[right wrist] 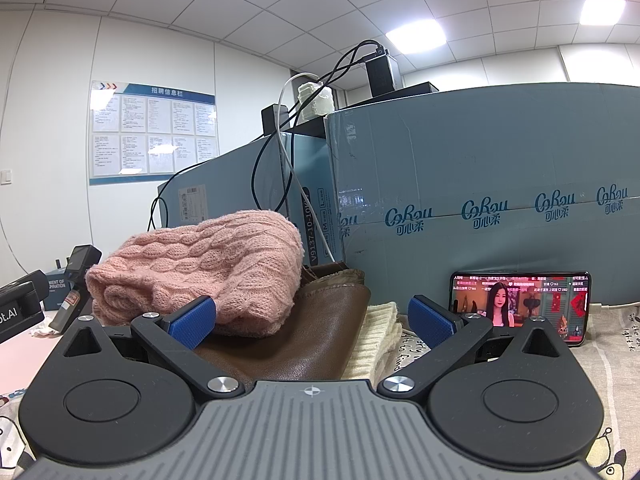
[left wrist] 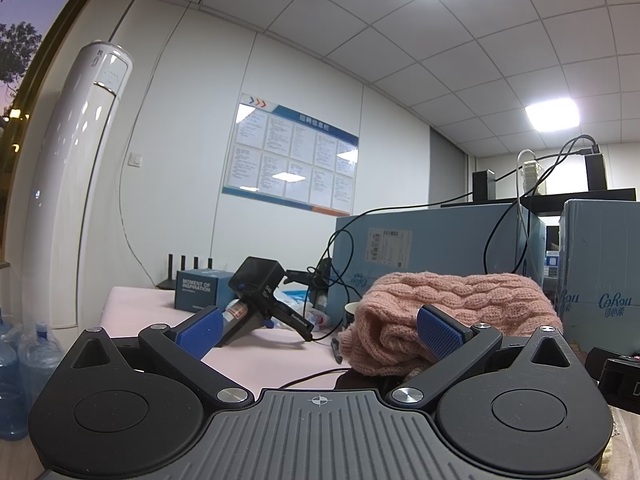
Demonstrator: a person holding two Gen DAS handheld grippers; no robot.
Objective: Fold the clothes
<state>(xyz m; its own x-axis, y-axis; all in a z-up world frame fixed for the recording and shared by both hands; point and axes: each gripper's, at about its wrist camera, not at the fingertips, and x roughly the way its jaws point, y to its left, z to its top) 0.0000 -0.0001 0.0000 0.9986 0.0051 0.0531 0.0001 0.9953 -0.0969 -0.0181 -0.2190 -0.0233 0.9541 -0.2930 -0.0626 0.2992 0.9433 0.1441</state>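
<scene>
A folded pink cable-knit sweater [right wrist: 200,268] lies on top of a folded brown leather garment [right wrist: 304,332], with a cream knit piece [right wrist: 380,340] to its right. The pink sweater also shows in the left wrist view [left wrist: 452,312]. My left gripper [left wrist: 320,330] is open and empty, its right blue pad just in front of the sweater's edge. My right gripper [right wrist: 312,320] is open and empty, low in front of the pile, its left pad near the sweater's lower edge.
Large blue cardboard boxes [right wrist: 480,184] stand behind the pile. A phone [right wrist: 520,306] with a playing video leans against a box at right. A spare black gripper device [left wrist: 260,292], a small blue box [left wrist: 200,290], cables and a cup sit on the pink table [left wrist: 260,356].
</scene>
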